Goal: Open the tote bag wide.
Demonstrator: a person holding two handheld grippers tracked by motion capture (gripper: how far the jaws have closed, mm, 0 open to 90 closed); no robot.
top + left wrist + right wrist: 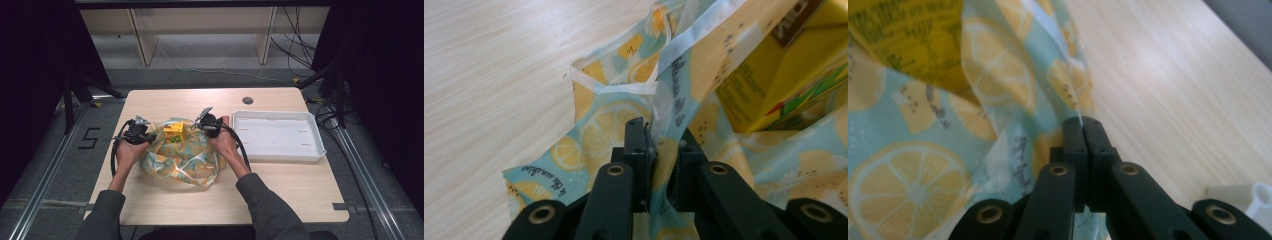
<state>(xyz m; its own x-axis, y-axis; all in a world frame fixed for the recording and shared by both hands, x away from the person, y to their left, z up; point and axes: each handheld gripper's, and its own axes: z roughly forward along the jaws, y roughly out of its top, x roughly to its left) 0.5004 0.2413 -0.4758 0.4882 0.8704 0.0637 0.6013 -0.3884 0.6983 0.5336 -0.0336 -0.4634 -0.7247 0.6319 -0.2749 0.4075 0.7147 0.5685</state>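
Claws (150,136) (196,125) on bag (187,160), carton (174,132) inside

My light wooden table (300,195) stands on grey floor (45,165) marked with a black 5 (89,138); pale shelving (200,30) behind, black curtains (35,50) at the sides.

- High view: overhead, facing forward and down on pale wooden table (280,200).
- Both gripper views: close, sharing lemon-print fabric bag (594,130) and yellow carton (784,65).

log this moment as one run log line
left hand-held gripper: shut on lemon-print bag rim | right hand-held gripper: shut on bag rim | yellow carton: in bag | white tray: right
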